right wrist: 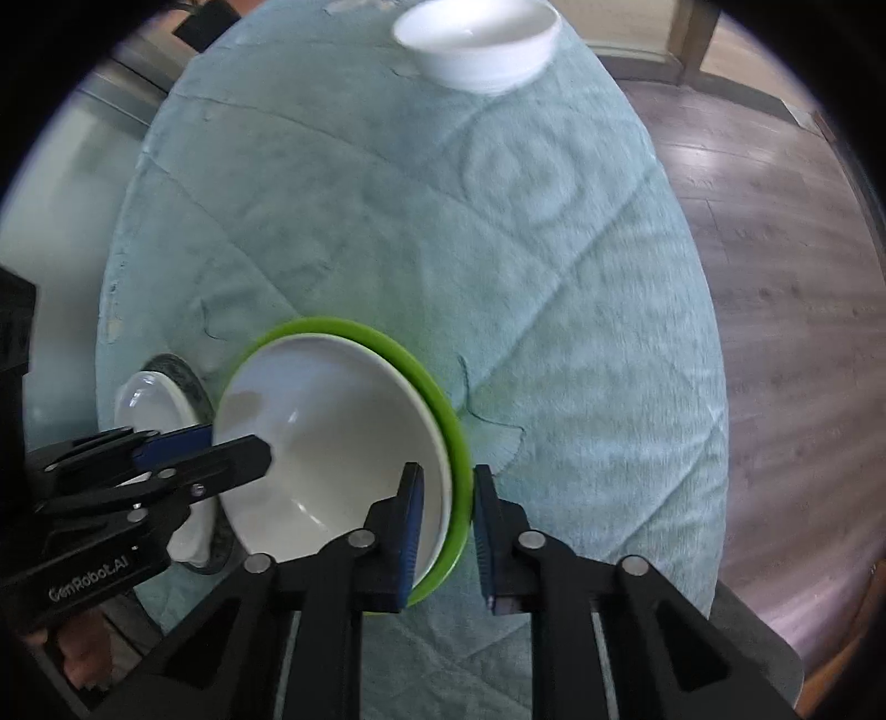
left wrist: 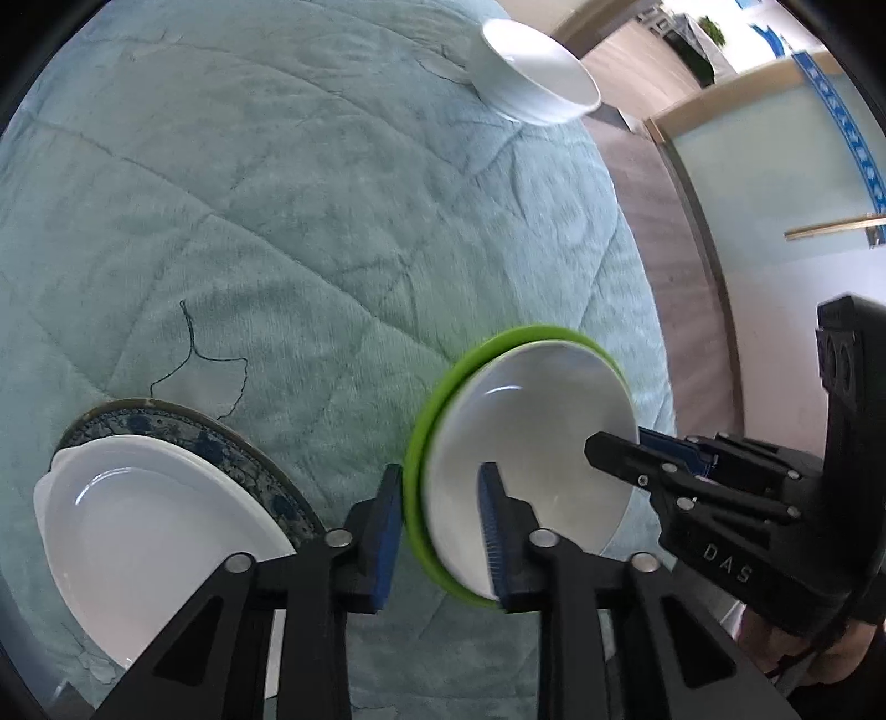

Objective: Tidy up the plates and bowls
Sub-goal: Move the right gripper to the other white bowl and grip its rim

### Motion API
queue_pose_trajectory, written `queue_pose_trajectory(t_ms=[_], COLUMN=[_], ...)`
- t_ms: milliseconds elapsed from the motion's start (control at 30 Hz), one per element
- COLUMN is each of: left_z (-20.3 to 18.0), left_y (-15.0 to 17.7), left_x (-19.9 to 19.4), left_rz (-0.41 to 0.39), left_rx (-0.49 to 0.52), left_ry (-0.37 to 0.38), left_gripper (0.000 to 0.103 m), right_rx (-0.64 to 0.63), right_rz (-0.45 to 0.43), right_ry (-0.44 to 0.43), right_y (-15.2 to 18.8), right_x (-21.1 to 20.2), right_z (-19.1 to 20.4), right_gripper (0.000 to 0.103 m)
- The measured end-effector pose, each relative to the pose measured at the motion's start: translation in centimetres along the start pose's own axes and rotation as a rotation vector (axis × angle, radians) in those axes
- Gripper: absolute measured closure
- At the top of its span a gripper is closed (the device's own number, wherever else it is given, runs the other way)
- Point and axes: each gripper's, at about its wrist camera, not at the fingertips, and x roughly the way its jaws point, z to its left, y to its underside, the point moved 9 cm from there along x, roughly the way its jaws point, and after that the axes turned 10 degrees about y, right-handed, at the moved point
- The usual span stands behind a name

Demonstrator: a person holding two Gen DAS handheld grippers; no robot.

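Left wrist view, both claws straddling stacked bowl point(left wrist: 531, 443) rim

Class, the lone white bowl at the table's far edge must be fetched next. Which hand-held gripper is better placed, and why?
Probably the right hand-held gripper: the bowl lies almost straight ahead of it. From the left hand-held gripper, it sits off to the right.
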Motion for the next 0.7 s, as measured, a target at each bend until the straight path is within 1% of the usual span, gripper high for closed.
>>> queue_pose_trajectory(t_ms=[133,233,333,367,400,433,467,500,533,567,600,633,667,700], left_z=[-0.2,-0.3,-0.3,-0.3,-0.4,-0.7,-1.1,-1.3,-1.6,-1.8,-1.9,-2.2,-2.8,-3.2], left_y=[0.4,0.4,-0.3,-0.7,-1.2,-1.9,-2.8,-3.8,-4.6,-5.5,-6.8,-7.7,-8.9,-9.7], left_x=[-0.1,-0.1,-0.4,-0.8,-1.8,-3.2,-5.1,-6.9,-8.5,-10.1,-12.6,-14.0,-15.7,-16.6], left_rz=[0.009,0.011,-0.008,-0.026,-0.063,-0.112,-0.182,-0.243,-0.296,-0.351,-0.433,-0.481,-0.529,-0.546], left_rx=[-0.011,-0.007,-0.016,-0.011,0.002,0.020,0.045,0.063,0.075,0.078,0.069,0.068,0.082,0.095], left_ry=[0.007,0.000,0.002,0.000,0.000,0.001,-0.004,-0.018,-0.035,-0.058,-0.091,-0.095,-0.085,-0.078], left_gripper=[0.081,0.081,0.081,0.081,0.081,0.077,0.074,0.062,0.039,0.025,0.004,0.001,0.001,0.001], right_rx=[0.002,0.018,0.042,0.041,0.039,0.037,0.032,0.020,0.009,0.008,0.011,0.014,0.014,0.017], right_rz=[0.013,0.018,0.011,0.002,-0.015,-0.054,-0.087,-0.133,-0.177,-0.216,-0.244,-0.277,-0.291,-0.311], right_ry=[-0.014,-0.016,-0.032,-0.027,-0.015,0.001,0.016,0.045,0.079,0.104,0.111,0.107,0.102,0.093], right_y=[0.7,0.9,0.4,0.3,0.0,-0.6,-1.1,-1.7,-2.7,-3.7,-4.6,-5.8,-7.0,-8.2], right_x=[-0.1,0.1,-0.3,-0.9,-1.5,-2.5,-3.3,-4.5,-5.8,-6.9,-7.9,-9.3,-10.0,-10.9], right_z=[-0.1,0.0,-0.2,-1.0,-1.3,-1.7,-1.9,-2.3,-2.8,-3.4,-3.8,-4.1,-4.7,-4.9], right_gripper=[0.087,0.087,0.081,0.065,0.053,0.025,0.015,0.015,0.015,0.011,0.009,0.007,0.002,0.000])
